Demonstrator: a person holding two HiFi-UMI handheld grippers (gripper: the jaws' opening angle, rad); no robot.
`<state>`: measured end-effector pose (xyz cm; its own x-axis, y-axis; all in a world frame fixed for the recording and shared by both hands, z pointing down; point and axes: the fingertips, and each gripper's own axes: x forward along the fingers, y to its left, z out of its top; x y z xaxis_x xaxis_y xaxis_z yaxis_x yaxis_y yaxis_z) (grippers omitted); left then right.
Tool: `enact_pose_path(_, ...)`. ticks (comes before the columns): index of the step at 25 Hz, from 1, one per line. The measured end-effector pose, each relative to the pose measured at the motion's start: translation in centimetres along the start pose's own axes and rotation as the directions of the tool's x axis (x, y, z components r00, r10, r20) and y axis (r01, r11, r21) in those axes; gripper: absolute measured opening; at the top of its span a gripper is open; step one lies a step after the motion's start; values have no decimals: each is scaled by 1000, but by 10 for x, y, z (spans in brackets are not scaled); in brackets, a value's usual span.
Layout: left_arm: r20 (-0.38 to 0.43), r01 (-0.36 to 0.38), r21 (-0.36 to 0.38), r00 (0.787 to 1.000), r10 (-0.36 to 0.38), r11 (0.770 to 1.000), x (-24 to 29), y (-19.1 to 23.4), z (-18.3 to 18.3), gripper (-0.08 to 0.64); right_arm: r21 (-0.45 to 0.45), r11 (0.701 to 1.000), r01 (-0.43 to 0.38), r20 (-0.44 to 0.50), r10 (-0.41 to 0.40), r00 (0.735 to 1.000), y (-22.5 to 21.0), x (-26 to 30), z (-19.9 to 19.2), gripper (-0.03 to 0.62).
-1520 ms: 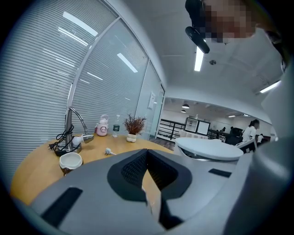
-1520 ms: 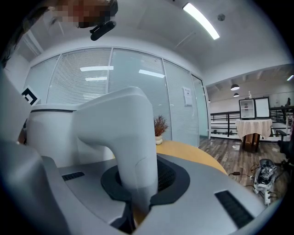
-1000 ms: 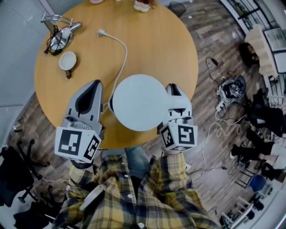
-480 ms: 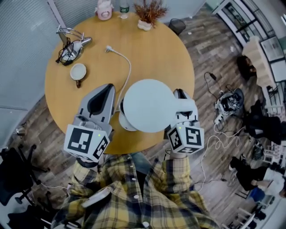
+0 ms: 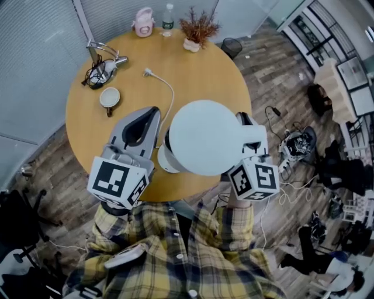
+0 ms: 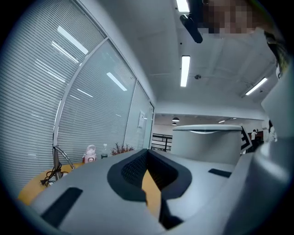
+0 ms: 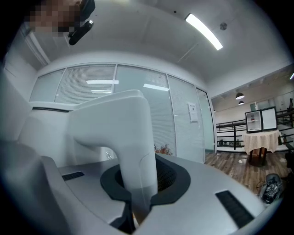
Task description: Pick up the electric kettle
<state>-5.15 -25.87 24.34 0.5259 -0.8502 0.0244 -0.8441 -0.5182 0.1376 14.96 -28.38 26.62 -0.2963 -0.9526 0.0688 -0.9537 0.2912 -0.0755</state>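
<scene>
Round and pale wood, the table fills the head view, with plank flooring around it. Near the table's edge closest to the person, the white electric kettle hangs lid-up, covering most of its round power base, which shows at its lower left. The right gripper is clamped on the kettle's handle, the jaws closed narrow against both sides of the grip. Just beside the kettle on the other side, the left gripper has its jaws drawn to a thin slit with nothing between them.

A white cord runs from the base to a loose plug. Farther off stand a cup, a metal stand with dark cables, a pink container, a water bottle and a potted dried plant. A plaid shirt shows at the bottom.
</scene>
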Motion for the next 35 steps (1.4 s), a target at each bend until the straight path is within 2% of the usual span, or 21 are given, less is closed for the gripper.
enact_pose_path(11, 25, 19, 39, 999, -20, 999, -20, -16, 19, 3, -45, 998, -49, 26, 50, 998, 21, -22, 35, 55)
enact_pose_path(35, 29, 31, 37, 999, -32, 999, -41, -27, 13, 3, 8, 1000, -10, 10, 10, 1000, 23, -50, 17, 54)
